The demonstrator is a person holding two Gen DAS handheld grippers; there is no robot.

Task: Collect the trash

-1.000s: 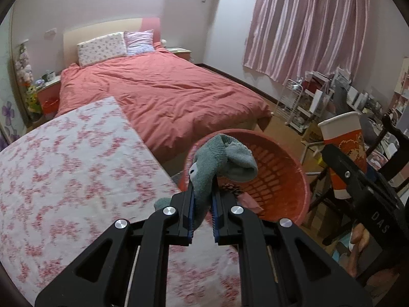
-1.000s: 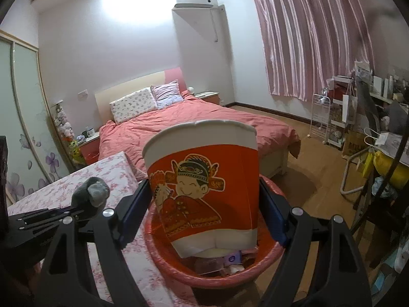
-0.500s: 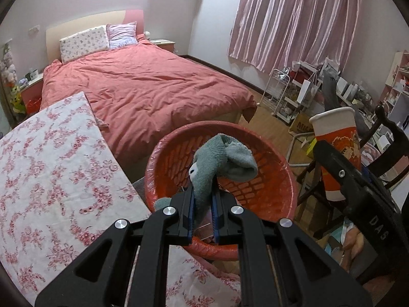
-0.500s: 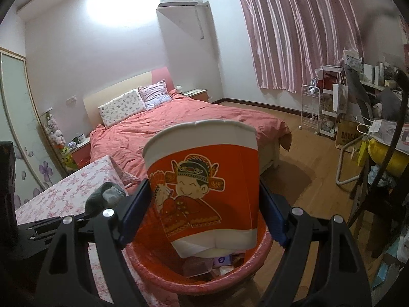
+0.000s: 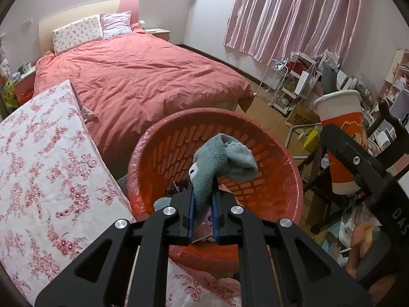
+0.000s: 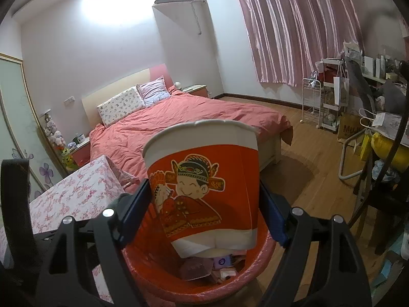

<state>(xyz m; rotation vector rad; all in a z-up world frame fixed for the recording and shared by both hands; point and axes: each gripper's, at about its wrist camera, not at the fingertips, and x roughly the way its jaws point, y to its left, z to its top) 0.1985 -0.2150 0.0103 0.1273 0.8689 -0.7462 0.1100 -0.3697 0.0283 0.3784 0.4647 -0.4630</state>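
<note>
White-walled bedroom: a coral-covered bed (image 6: 179, 117), pink curtains (image 6: 294, 25), wooden floor (image 6: 306, 168), cluttered shelves (image 6: 329, 99).

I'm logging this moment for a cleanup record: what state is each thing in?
Left gripper: jaws shut on the grey-green sock.
Grey-green sock: pinched, hanging above the basket's opening.
Right gripper: jaws clamped on the cup's sides.
Red-and-white paper cup: held mouth up, slightly tilted, over the basket.
Red plastic slotted basket: open, lined with plastic, some trash inside.
</note>
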